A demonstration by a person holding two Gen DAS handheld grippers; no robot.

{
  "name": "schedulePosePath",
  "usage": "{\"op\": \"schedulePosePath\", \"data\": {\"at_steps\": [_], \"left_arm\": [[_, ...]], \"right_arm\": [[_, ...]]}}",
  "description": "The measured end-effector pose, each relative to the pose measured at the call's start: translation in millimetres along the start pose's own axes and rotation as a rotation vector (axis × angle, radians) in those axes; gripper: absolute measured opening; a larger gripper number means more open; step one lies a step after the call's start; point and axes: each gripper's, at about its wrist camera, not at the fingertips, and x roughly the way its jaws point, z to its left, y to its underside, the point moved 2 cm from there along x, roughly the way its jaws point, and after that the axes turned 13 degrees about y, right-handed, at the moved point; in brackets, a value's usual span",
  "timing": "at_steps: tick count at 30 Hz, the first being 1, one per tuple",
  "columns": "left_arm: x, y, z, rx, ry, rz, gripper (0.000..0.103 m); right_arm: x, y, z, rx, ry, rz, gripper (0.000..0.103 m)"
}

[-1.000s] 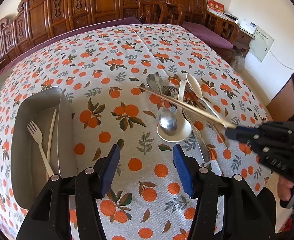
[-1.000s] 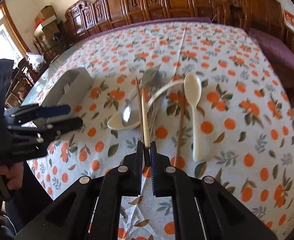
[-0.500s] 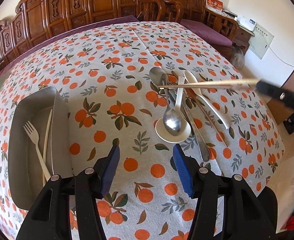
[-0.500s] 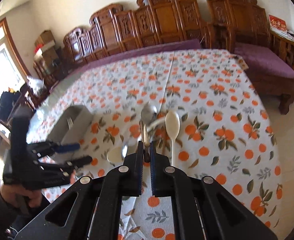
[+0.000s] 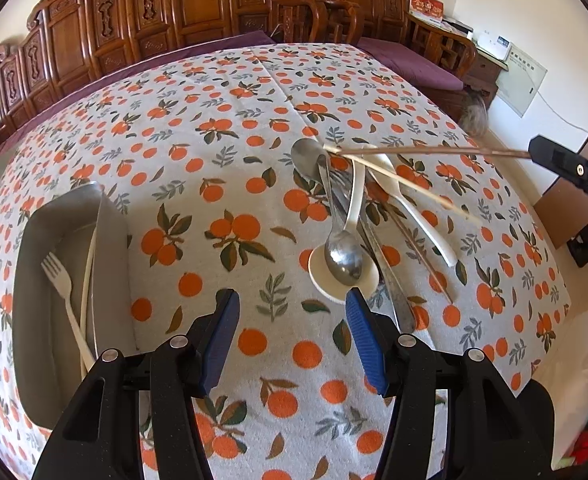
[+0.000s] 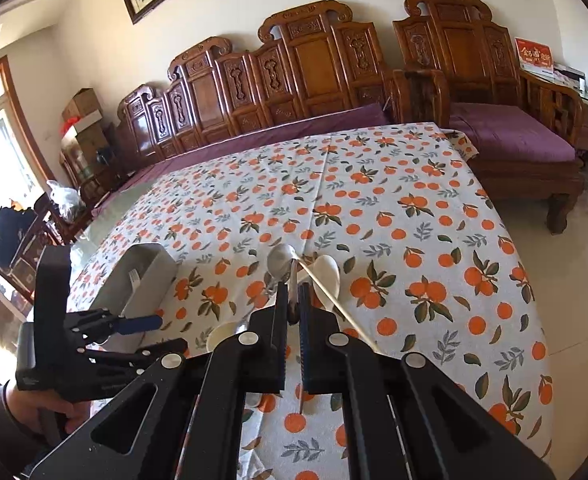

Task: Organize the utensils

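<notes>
My right gripper [image 6: 293, 316] is shut on a brown chopstick [image 5: 434, 153], held in the air above the utensil pile; it shows at the right edge of the left wrist view [image 5: 534, 155]. A light chopstick [image 5: 410, 188] hangs tilted under it, one end blurred. The pile holds a metal spoon [image 5: 342, 254] lying in a white spoon [image 5: 344, 276], another white spoon [image 5: 418, 216] and a second metal spoon [image 5: 308, 158]. My left gripper [image 5: 292, 334] is open and empty, low over the cloth. The grey tray [image 5: 112, 248] at the left holds a white fork [image 5: 60, 280] and a chopstick.
The table wears a cloth printed with oranges [image 5: 234, 120]. Carved wooden chairs [image 6: 294, 80] with purple cushions line the far side and the right. The table's right edge [image 5: 554, 280] drops to the floor.
My right gripper has lifted the brown chopstick up and to the right, away from the pile. The light chopstick has come loose and tilts down. My left gripper has stayed put.
</notes>
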Motion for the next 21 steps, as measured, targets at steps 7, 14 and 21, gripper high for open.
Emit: {"op": "schedulePosePath", "data": {"at_steps": [7,14,21], "left_arm": [[24,-30,-6,0.014,0.012,0.007,0.053],[61,-51,-2,-0.021,0.055,0.055,0.034],[85,-57,4,-0.062,0.090,0.095,0.021]], "right_arm": [[-5,-4,-15,0.043,-0.011,-0.028,0.006],[-5,-6,-22,0.062,-0.020,-0.031,0.006],[-4,-5,-24,0.064,-0.018,-0.025,0.006]]}}
